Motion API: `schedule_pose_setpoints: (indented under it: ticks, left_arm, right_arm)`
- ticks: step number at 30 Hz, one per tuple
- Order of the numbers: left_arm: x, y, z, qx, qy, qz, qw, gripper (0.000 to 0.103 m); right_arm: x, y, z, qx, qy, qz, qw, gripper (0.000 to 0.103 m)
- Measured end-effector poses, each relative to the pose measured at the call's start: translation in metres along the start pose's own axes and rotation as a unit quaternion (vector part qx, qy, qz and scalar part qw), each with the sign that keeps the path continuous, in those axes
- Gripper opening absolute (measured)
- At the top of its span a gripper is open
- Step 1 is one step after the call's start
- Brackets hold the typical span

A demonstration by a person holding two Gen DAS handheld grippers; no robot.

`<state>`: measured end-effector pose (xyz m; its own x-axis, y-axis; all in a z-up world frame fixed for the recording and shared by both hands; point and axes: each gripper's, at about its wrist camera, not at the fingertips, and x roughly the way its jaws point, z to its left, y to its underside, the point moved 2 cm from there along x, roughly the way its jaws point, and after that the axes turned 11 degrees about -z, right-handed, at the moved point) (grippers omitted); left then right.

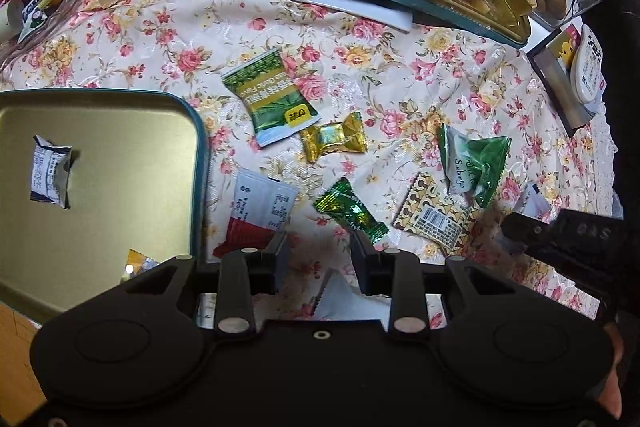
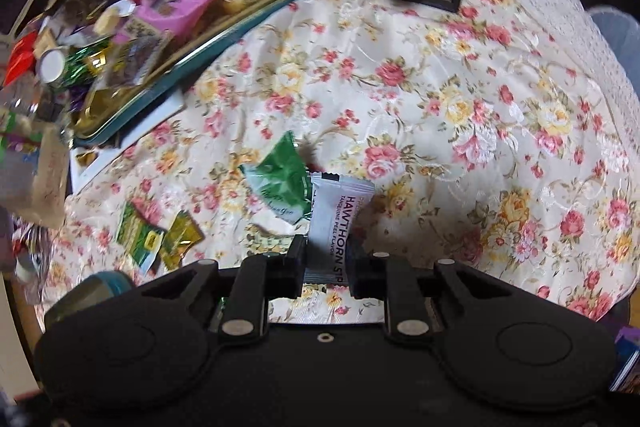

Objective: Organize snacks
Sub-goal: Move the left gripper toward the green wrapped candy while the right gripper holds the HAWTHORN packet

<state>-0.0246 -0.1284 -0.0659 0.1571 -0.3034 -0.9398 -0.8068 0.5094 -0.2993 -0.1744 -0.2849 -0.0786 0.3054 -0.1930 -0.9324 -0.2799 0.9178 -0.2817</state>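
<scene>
The jaws of the left gripper (image 1: 320, 247) stand spread with nothing between them, above the floral tablecloth (image 1: 140, 39). At far left sits the gold-lined tin tray (image 1: 120, 147) with a teal rim; inside it lies a white wrapped snack (image 1: 51, 171), and a small orange-and-white sweet (image 1: 138, 261) lies near its lower edge. Just right of the tray's rim lies a red-and-white packet (image 1: 260, 211). Further right are a green pea packet (image 1: 272, 95), a gold candy (image 1: 334, 141), a green foil candy (image 1: 350, 211), a patterned packet with a barcode (image 1: 436, 217), and a green-and-white pouch (image 1: 472, 163).

The jaws of the right gripper (image 2: 325, 255) pinch a white hawthorn strip packet (image 2: 336, 215), held upright above the cloth, just beside that green-and-white pouch. A cluttered gold tray (image 2: 256, 15) sits upper left.
</scene>
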Motion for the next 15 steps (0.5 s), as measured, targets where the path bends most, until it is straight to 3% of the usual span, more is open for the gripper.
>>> schedule_pose_setpoints:
  ticks: [9,15]
  left_arm:
    - [0.021,-0.002,-0.021,-0.02,-0.014,0.003,0.9997,0.042]
    - [0.039,-0.003,-0.036,-0.028,-0.028,0.017,0.9991,0.042]
  right_arm:
    - [-0.043,0.007,-0.005,-0.065,-0.026,-0.043,0.997,0.022]
    - [-0.045,0.009,-0.02,-0.074,-0.027,-0.045,0.996,0.022]
